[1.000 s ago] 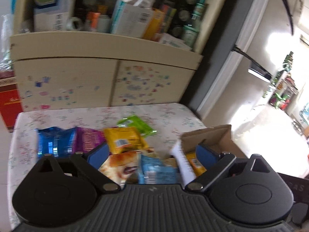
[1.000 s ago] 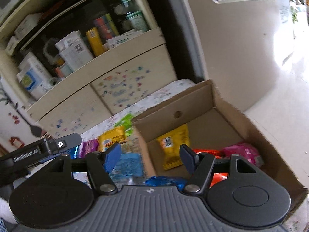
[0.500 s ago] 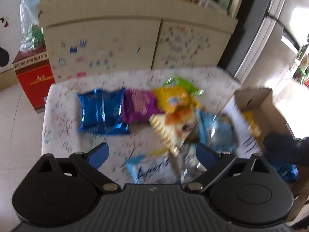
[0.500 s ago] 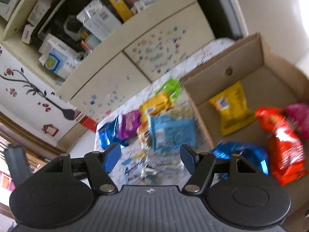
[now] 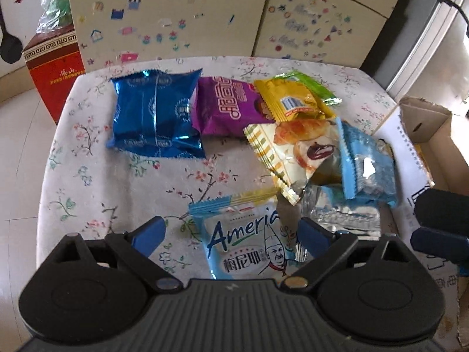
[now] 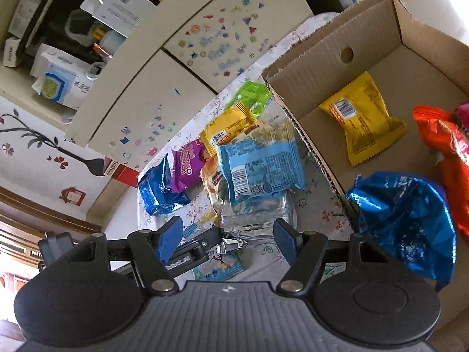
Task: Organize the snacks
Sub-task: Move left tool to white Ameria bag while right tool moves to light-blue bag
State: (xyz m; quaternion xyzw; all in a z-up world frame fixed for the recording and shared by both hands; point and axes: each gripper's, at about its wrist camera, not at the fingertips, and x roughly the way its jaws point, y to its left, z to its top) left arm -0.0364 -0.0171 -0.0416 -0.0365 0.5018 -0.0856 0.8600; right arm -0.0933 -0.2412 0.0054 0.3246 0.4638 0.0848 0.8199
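Note:
Snack packets lie in a pile on a small floral table (image 5: 88, 176). In the left wrist view I see a dark blue packet (image 5: 156, 117), a purple one (image 5: 225, 107), a yellow one (image 5: 293, 102), a croissant packet (image 5: 296, 152), a light blue one (image 5: 366, 164) and a pale "America" packet (image 5: 249, 240). My left gripper (image 5: 231, 236) is open and empty, just above the "America" packet. My right gripper (image 6: 227, 240) is open and empty above the pile's near edge. A cardboard box (image 6: 331, 44) on the right holds a yellow packet (image 6: 363, 117), an orange one (image 6: 445, 146) and a shiny blue one (image 6: 404, 217).
A cream cabinet (image 5: 176, 14) with stickers stands behind the table, with cluttered shelves (image 6: 73, 29) above it. A red carton (image 5: 55, 70) sits on the floor at the left. The box flap (image 5: 422, 117) rises at the table's right edge.
Both grippers have tilted down from the cabinet toward the table and box. The left gripper has drawn back over the near packets. Both have stayed open.

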